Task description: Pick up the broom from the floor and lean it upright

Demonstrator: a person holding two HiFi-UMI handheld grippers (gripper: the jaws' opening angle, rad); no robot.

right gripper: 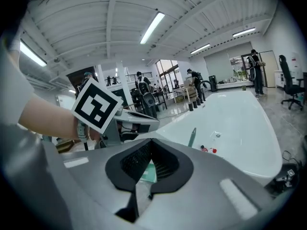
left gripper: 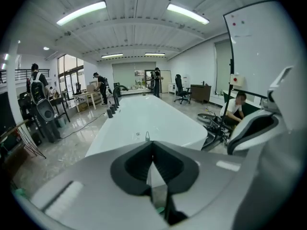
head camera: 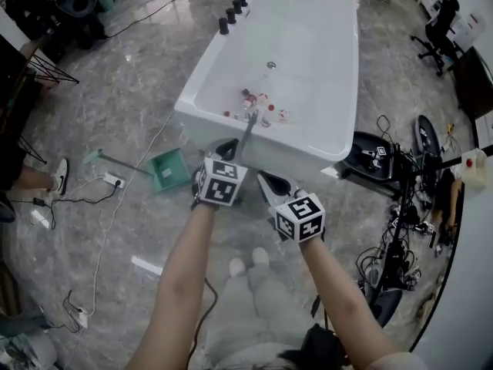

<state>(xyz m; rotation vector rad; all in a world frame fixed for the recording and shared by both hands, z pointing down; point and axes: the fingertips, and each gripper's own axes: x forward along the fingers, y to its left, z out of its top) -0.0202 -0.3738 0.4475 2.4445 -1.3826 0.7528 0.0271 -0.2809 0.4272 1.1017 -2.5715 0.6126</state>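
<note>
Head view: at centre the left claw [head camera: 229, 151] pinches the broom [head camera: 248, 129], its handle rising over the white bathtub [head camera: 323, 68]; a green dustpan [head camera: 169, 169] lies left. Left gripper view: handle clamped. Right gripper view: right claw [right gripper: 151, 142] pressed together, empty.

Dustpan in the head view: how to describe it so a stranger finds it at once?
Start at the big white bathtub. On the grey floor by its near left corner lies the dustpan. It alone is a green open tray; the power strip nearby is white.
</note>
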